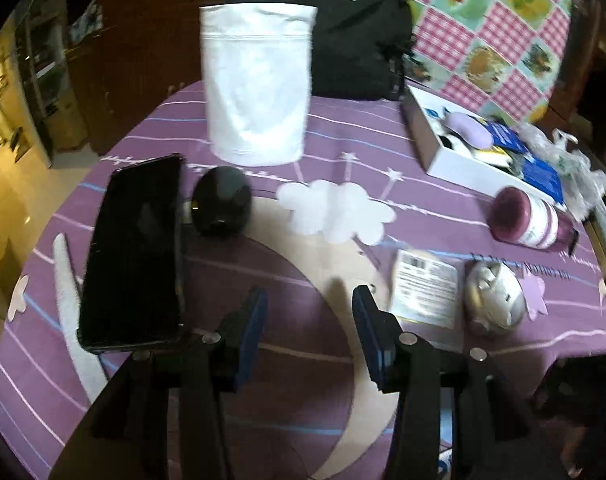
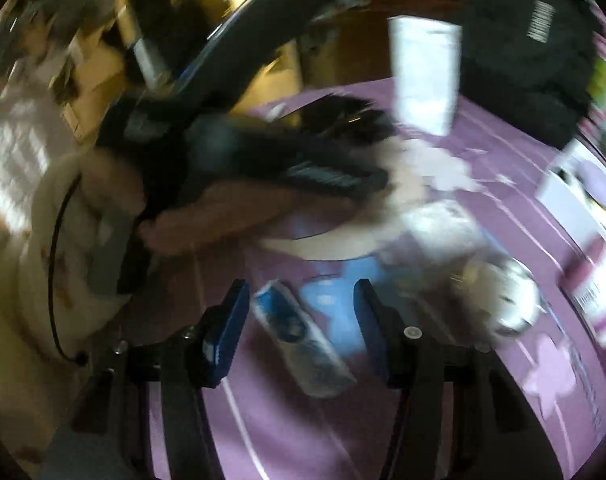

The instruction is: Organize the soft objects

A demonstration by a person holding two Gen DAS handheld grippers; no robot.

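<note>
White folded cloth [image 1: 259, 84] stands at the upper middle of my left view on the purple striped tablecloth [image 1: 443, 236], just in front of a black fabric bag [image 1: 355, 28]. Below it lie a dark round pouch [image 1: 221, 206] and, at the left, a black flat phone [image 1: 137, 252]. My left tongs [image 1: 309, 312] hang released over bare tablecloth, gripping nothing. My right tongs [image 2: 301, 312] are likewise spread, above a blurred clear plastic packet [image 2: 303, 340] at the lower middle.
</note>
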